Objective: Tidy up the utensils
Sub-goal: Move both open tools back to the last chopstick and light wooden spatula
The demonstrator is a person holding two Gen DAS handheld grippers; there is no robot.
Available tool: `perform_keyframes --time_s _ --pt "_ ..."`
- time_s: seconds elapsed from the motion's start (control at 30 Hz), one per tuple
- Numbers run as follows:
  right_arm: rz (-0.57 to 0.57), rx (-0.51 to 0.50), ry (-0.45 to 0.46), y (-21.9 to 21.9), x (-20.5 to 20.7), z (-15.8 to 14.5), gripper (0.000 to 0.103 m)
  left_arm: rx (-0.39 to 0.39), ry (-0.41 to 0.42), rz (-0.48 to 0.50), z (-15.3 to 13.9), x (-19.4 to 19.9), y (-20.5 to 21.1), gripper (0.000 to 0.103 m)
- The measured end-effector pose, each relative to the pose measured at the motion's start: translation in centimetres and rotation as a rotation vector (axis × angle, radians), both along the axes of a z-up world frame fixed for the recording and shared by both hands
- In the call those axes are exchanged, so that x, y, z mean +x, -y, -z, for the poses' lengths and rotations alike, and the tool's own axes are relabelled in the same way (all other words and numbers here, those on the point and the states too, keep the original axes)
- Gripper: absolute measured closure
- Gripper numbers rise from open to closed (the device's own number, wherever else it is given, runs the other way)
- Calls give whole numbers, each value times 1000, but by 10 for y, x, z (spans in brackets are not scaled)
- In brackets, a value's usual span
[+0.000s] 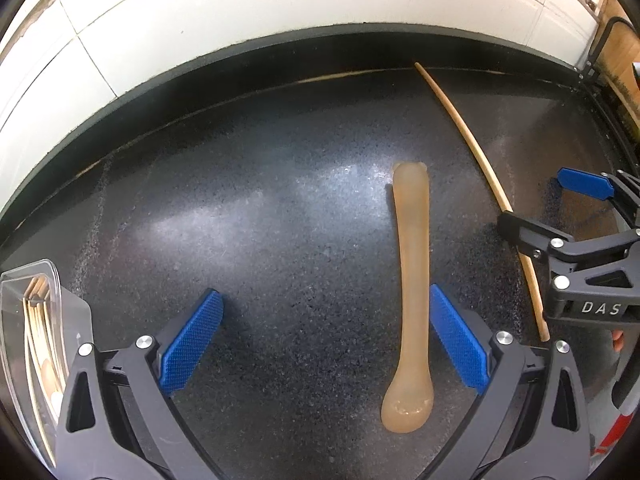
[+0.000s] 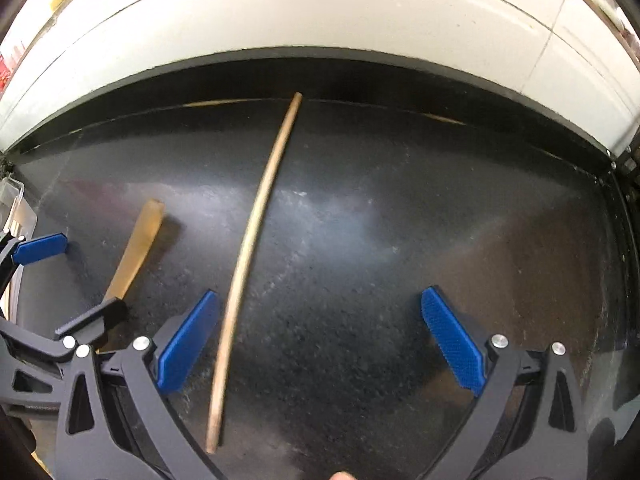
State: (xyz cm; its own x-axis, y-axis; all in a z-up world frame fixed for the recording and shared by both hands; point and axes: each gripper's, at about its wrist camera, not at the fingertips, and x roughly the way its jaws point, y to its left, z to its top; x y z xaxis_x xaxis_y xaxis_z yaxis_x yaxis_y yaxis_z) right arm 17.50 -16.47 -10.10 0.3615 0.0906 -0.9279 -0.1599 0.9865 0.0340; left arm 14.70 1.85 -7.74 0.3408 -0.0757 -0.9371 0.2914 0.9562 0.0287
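Care matters as we lower the wide-spread left gripper point(image 1: 326, 340) over the amber spoon point(image 1: 410, 280) flat on the black counter point(image 1: 240, 220), centring its handle before closing, while our right gripper point(image 2: 320, 344), equally spread, straddles 1 chopstick point(image 2: 244, 256).

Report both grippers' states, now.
Left gripper: open, holding nothing, spoon between its jaws.
Right gripper: open, holding nothing, chopstick between its jaws.

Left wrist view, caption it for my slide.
Open left claw over a spoon, beside a chopstick on the counter.
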Motion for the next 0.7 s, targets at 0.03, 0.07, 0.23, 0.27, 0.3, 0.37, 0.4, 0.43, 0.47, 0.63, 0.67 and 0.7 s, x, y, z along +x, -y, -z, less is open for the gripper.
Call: perform_keyframes --time_s 0.03,0.07,0.23,0.27,0.3,0.37,0.4,0.43,0.47,0.63,0.67,0.7 --pt "-1 1 2 -1 1 1 5 1 -4 -3 0 0 1 5" --pt "-3 2 6 -4 3 1 5 1 -8 -13 0 1 2 5" --pt "25 3 4 -7 9 2 5 5 -24 -47 -1 6 8 5" --pt "26 1 0 -9 11 3 5 2 -22 -24 -2 6 10 5" --pt "24 1 -7 -7 16 2 5 -1 -14 3 -3 6 12 5" --pt "-13 5 -16 -13 18 2 9 -11 18 16 -3 4 16 8" --pt "-35 12 1 -13 22 1 18 -17 43 12 -6 2 19 27" --pt "-58 16 55 -16 21 -5 60 -29 79 26 -12 -1 23 52" --pt "-65 10 72 -19 23 -8 97 -63 87 67 -16 -3 30 90" --pt "38 143 12 0 24 -9 97 -121 19 -12 -22 2 27 91" --pt "57 161 9 6 21 -11 97 -120 27 -18 -25 1 24 91" --pt "71 182 15 11 16 -15 97 -126 29 -24 -29 0 22 91"
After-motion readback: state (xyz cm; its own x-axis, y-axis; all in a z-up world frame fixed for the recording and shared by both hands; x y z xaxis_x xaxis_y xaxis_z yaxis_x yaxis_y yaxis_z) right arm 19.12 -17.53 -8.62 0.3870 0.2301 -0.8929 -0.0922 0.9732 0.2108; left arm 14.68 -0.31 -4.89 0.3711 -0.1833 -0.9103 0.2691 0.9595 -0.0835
